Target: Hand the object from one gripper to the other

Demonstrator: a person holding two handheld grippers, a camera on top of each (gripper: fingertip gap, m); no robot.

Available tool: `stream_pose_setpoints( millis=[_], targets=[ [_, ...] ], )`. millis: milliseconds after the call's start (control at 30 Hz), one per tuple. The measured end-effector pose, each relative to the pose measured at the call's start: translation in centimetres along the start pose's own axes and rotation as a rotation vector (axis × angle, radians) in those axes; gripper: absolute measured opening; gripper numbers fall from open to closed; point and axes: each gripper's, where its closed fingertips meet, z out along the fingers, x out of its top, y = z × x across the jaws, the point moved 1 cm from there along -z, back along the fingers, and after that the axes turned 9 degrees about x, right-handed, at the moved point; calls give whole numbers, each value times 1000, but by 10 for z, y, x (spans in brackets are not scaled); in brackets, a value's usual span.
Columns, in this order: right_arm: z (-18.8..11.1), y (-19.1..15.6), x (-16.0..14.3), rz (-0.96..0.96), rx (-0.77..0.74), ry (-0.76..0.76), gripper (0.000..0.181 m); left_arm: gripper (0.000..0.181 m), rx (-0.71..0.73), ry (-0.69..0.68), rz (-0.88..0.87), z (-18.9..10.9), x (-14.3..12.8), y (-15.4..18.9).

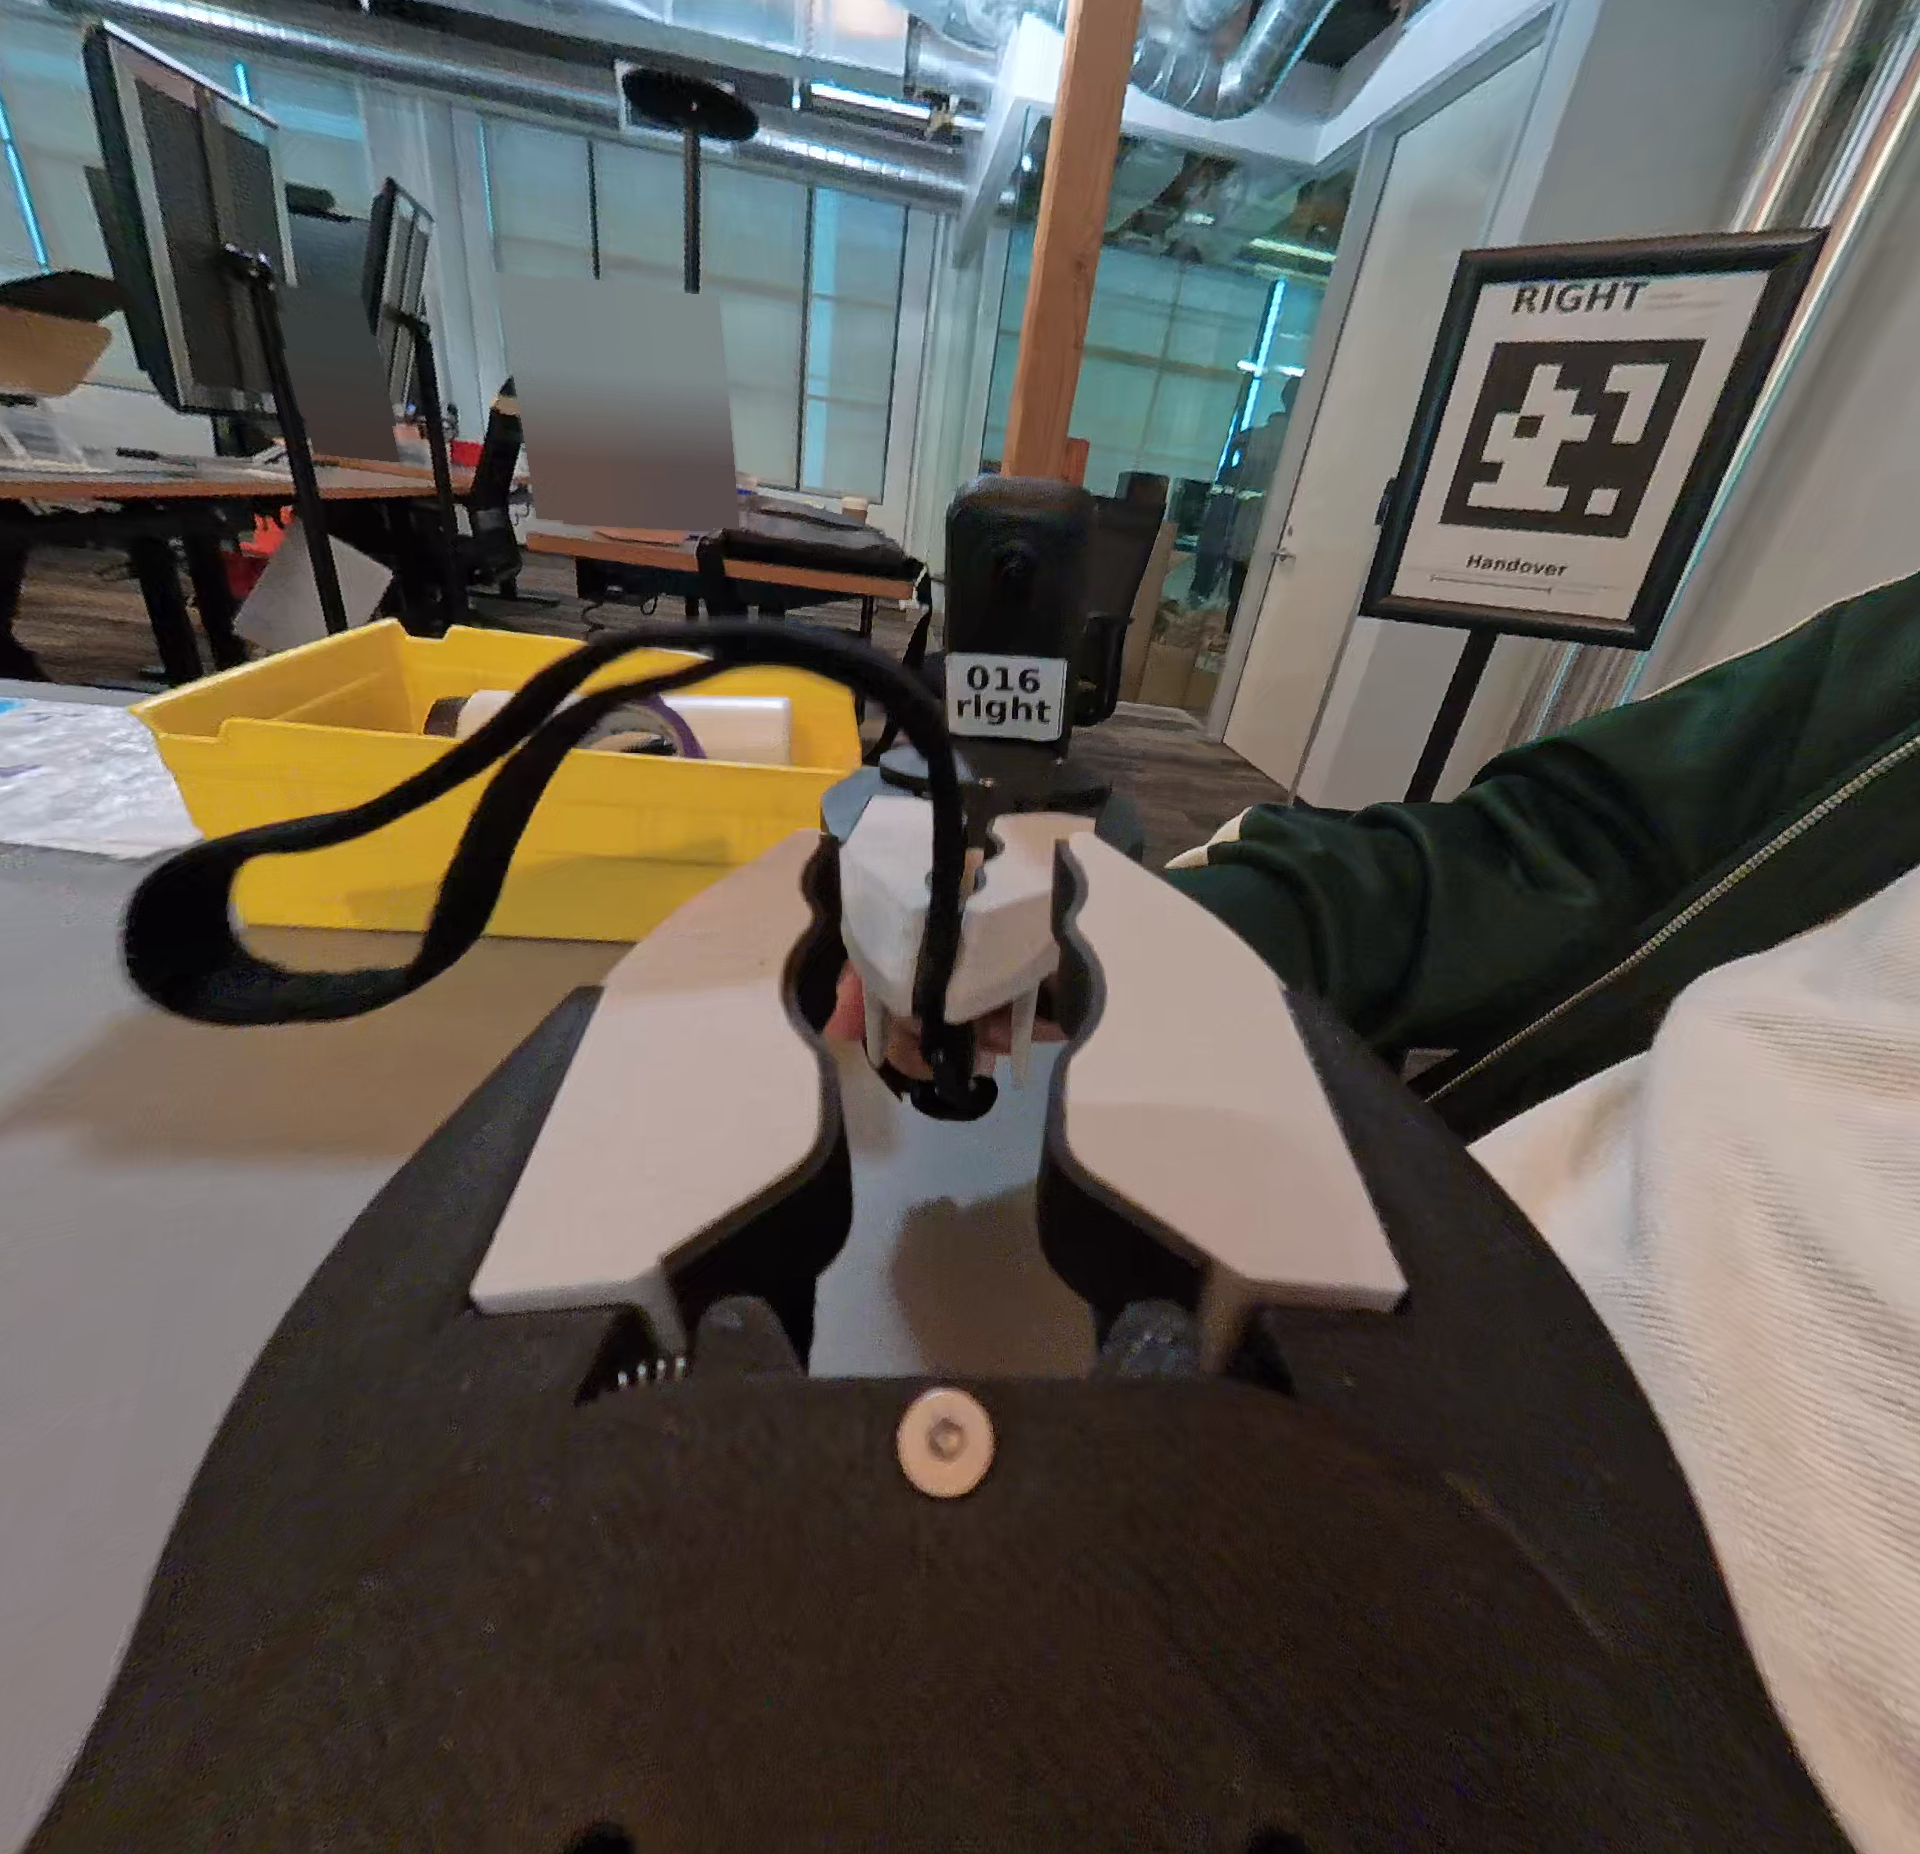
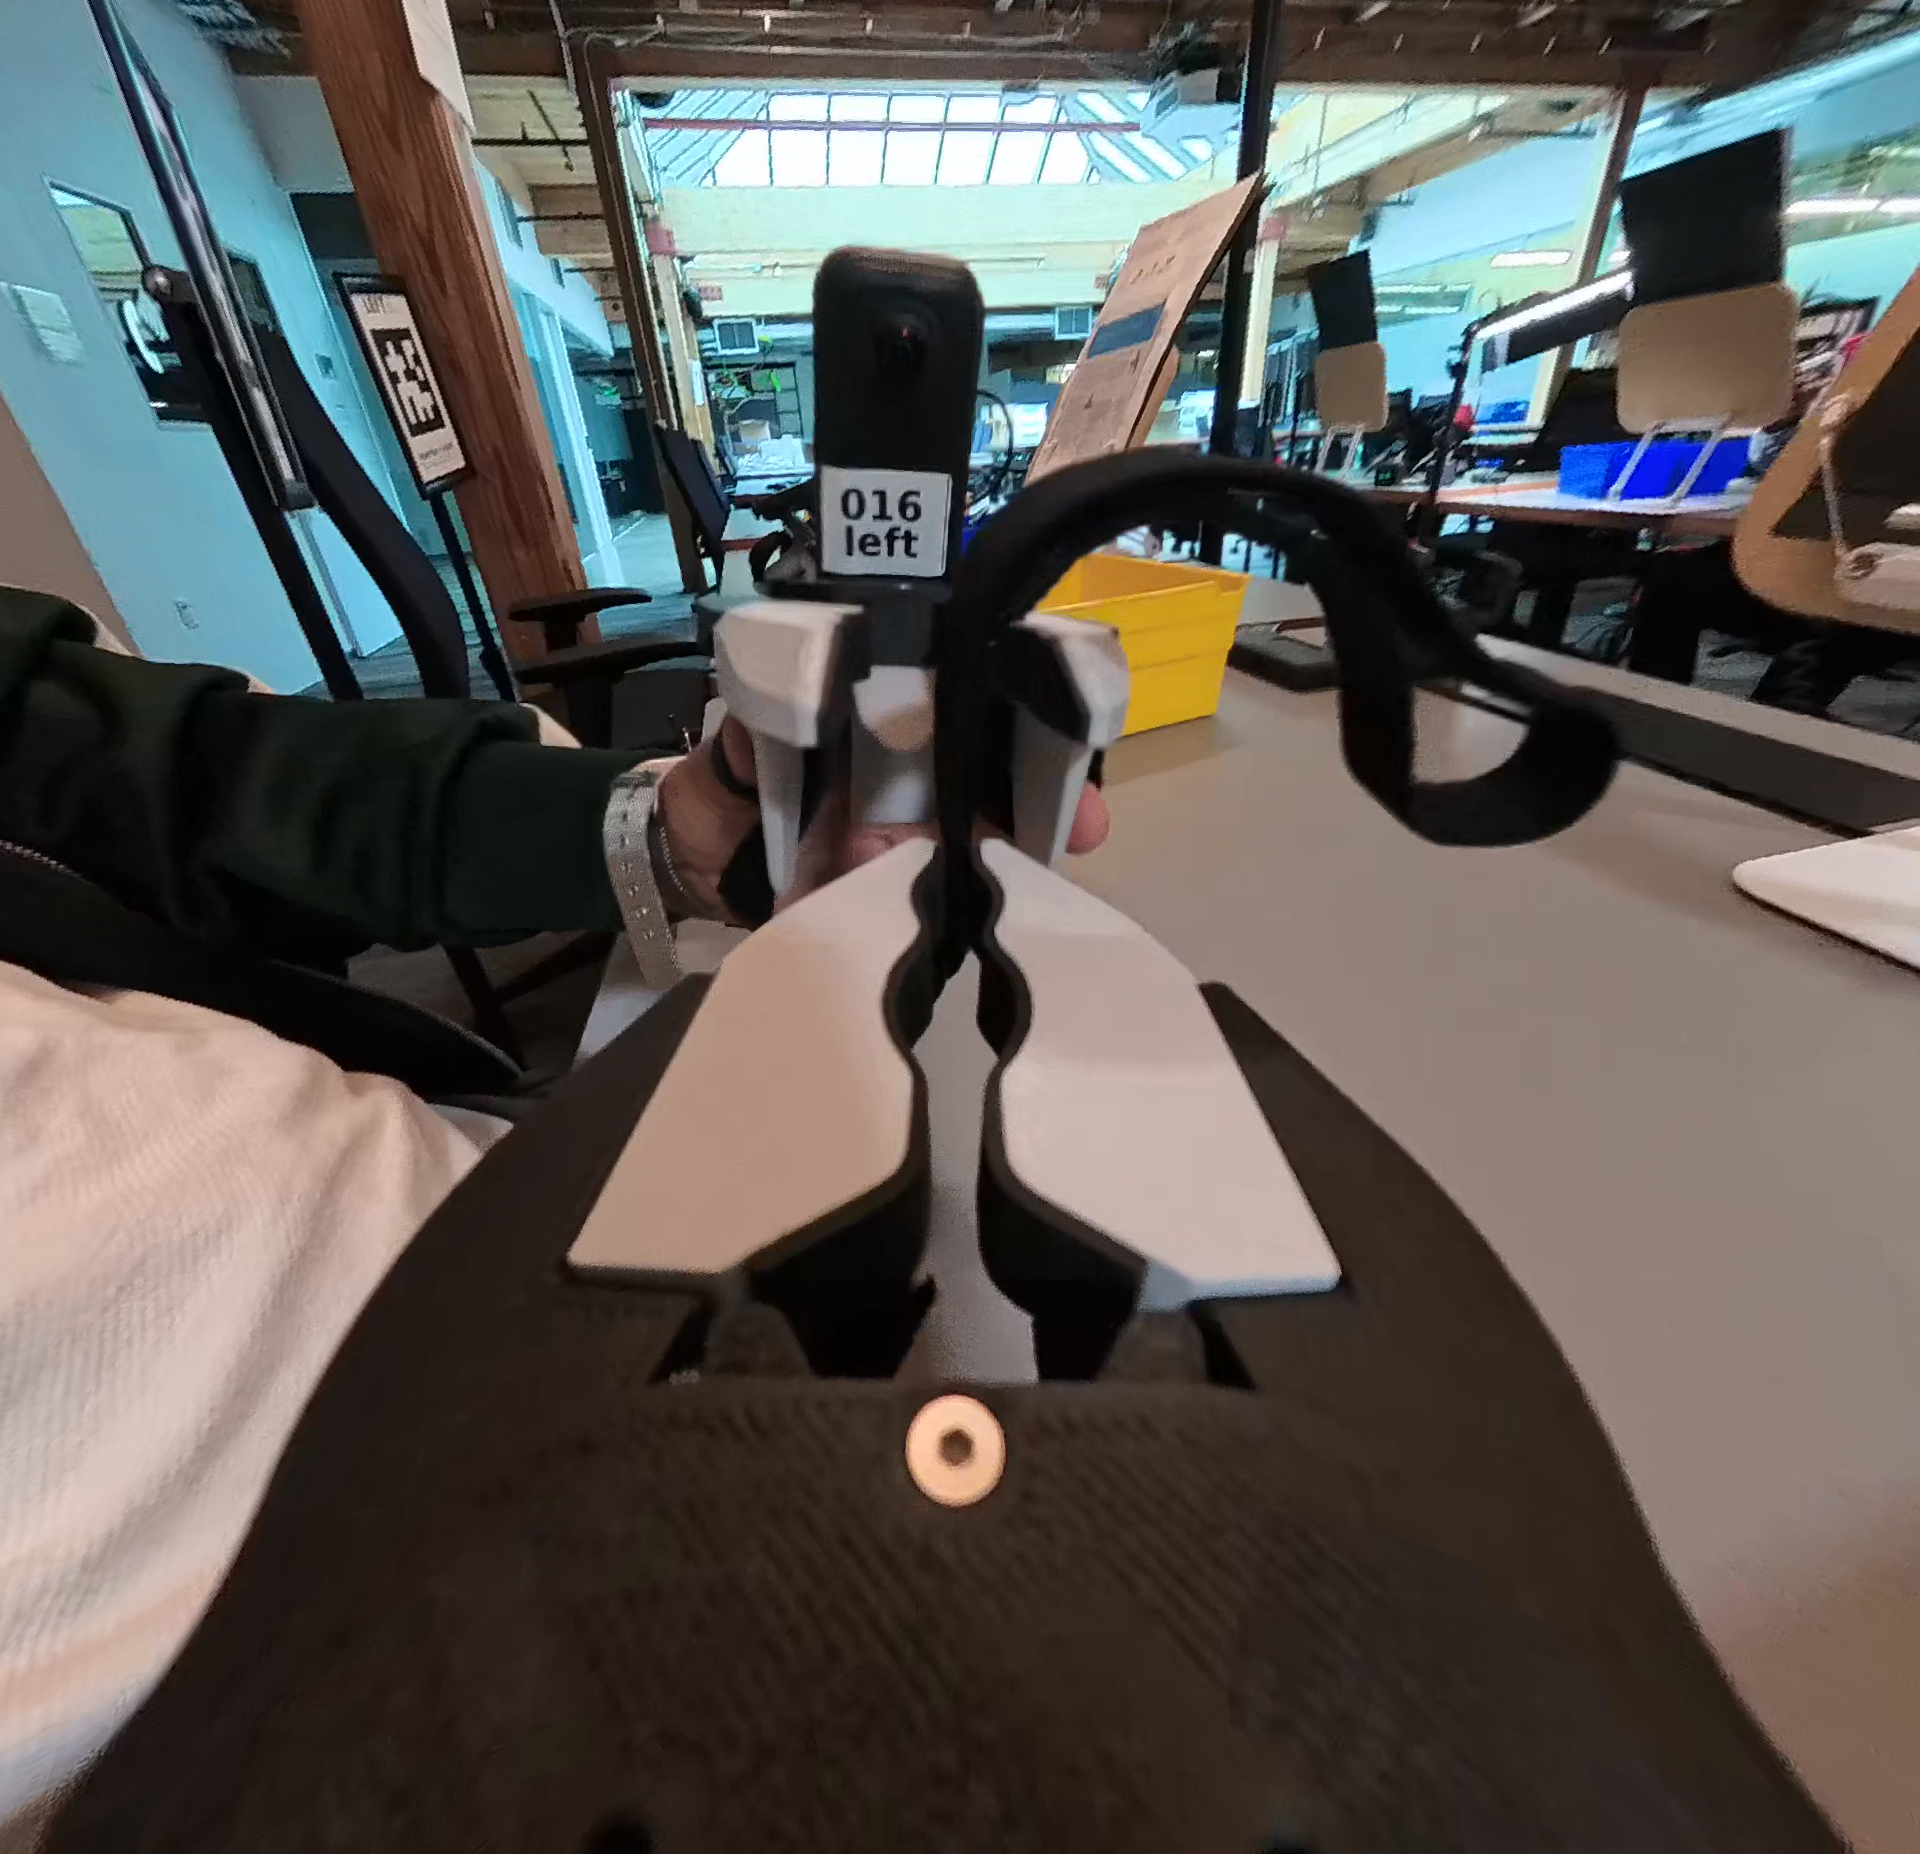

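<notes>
Two grippers meet nose to nose above a grey table (image 1: 156, 1233), and a black strap (image 2: 1382, 661) hangs between them. The right gripper (image 2: 956, 905) is pinched tight on the strap, its white fingers (image 2: 1091, 1056) pressed together with the black band squeezed in the narrow gap. From that pinch the strap rises, arches over and droops in a loop out to the side, clear of the table. The left gripper (image 1: 940, 869) has its fingers (image 1: 686, 1066) spread apart around the tip of the right one, touching neither it nor the strap that I can see. A hand (image 2: 727, 828) in a dark green sleeve (image 2: 312, 796) holds the left gripper. A yellow bin (image 1: 436, 817) sits on the table behind them, with rolls of something inside.
</notes>
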Motion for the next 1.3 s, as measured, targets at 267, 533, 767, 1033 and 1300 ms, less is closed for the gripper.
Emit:
stream_pose_setpoints(
  millis=[267,533,767,1033,1300],
  targets=[
    [-6,-1,4,16,40,34,2,47,170,-2,9,-27,-6,-42],
    [6,-30,-3,199,282,23,2,91,438,-5,228,-51,-4,-80],
    [9,-44,-2,356,414,32,2,62,364,-167,422,-30,-24,-58],
    [8,-46,-2,340,422,31,2,5,380,-161,407,-34,-19,-58],
    [15,-30,-7,300,310,60,53,5,380,-112,324,-38,-12,-65]
  ],
)
